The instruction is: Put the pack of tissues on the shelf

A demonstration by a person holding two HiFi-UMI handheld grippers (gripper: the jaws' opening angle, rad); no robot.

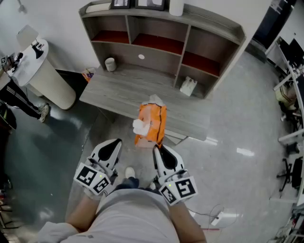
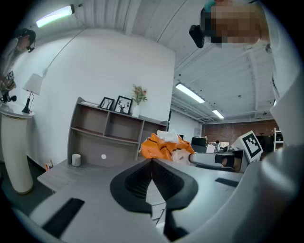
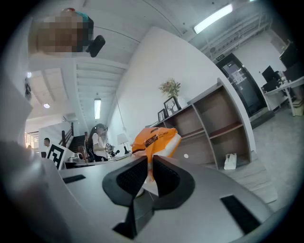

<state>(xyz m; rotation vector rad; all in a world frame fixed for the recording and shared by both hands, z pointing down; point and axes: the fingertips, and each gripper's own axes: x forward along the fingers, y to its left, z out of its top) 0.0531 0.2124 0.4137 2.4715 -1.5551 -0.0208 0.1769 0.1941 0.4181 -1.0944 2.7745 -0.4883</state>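
While left gripper (image 2: 152, 162) sits closed, empty — right gripper (image 3: 149, 165) pinches tissue pack (image 3: 153, 139).

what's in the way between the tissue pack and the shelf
Nothing visible. The tissue pack, pinched in the right gripper, hangs over the front edge of the desk, whose top is bare up to the shelf. A white cup and a white bag sit off to the sides.

white cup (image 1: 110, 63): left | white bag (image 1: 188, 86): right | picture frames (image 1: 151, 4): top | white pedestal (image 1: 47, 80): far left
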